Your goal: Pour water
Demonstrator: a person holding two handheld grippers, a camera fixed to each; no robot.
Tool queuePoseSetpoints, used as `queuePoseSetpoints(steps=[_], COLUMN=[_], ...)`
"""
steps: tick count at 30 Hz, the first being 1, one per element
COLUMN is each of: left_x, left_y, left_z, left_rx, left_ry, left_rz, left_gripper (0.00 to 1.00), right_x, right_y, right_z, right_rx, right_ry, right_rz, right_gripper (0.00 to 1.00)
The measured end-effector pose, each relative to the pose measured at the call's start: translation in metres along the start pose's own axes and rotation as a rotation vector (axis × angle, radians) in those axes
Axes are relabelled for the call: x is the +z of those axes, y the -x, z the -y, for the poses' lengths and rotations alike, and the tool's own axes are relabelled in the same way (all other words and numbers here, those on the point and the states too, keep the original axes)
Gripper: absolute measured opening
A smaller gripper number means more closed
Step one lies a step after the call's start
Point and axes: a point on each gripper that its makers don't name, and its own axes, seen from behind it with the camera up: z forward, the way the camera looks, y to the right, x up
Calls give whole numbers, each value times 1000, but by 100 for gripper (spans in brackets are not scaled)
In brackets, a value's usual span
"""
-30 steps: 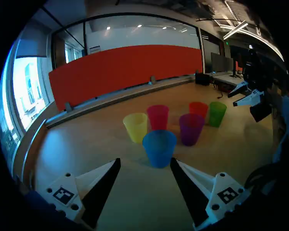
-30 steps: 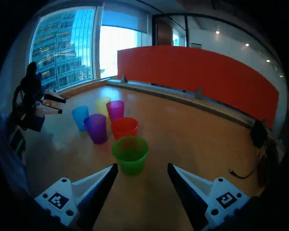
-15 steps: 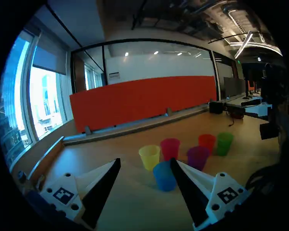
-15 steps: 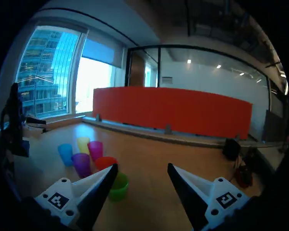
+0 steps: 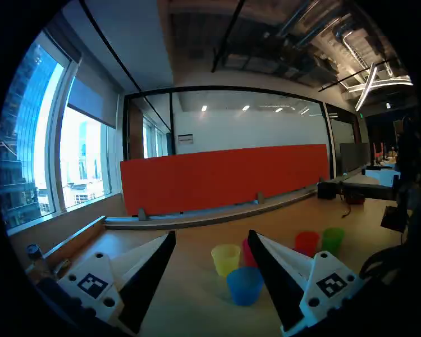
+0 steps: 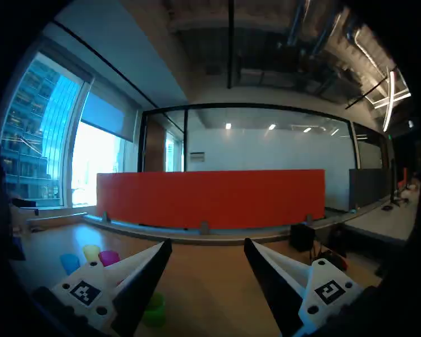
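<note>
The wooden surface (image 5: 193, 303) carries it all. Your left gripper (image 5: 210, 232) and right gripper (image 6: 207, 241) both have jaws wide apart, holding nothing. The blue cup (image 5: 245, 285) sits low at 6 o'clock by the left jaws, the yellow cup (image 5: 225, 259) just behind it. They look light and bendy, so squeeze one gently around its middle.
</note>
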Motion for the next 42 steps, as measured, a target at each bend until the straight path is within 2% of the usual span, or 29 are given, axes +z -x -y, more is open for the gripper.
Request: queuePoseSetpoints(steps=[5, 9, 15, 27, 42], left_x=[2, 4, 6, 11, 19], left_y=[-8, -7, 2, 25, 55], left_z=[0, -4, -4, 3, 10], left_rx=[-33, -41, -43, -52, -40], left_ry=[-14, -6, -3, -33, -102], left_rz=[-35, -44, -41, -29, -25], left_gripper=[95, 96, 96, 96, 96], right_x=[-2, -4, -8, -17, -22], right_y=[0, 3, 16, 45, 41], right_z=[-7, -6, -5, -13, -10], right_rx=[8, 28, 44, 29, 25], right_ry=[74, 93, 100, 134, 122], right_rz=[-21, -28, -7, 39, 49], right_gripper=[100, 100, 100, 100, 100])
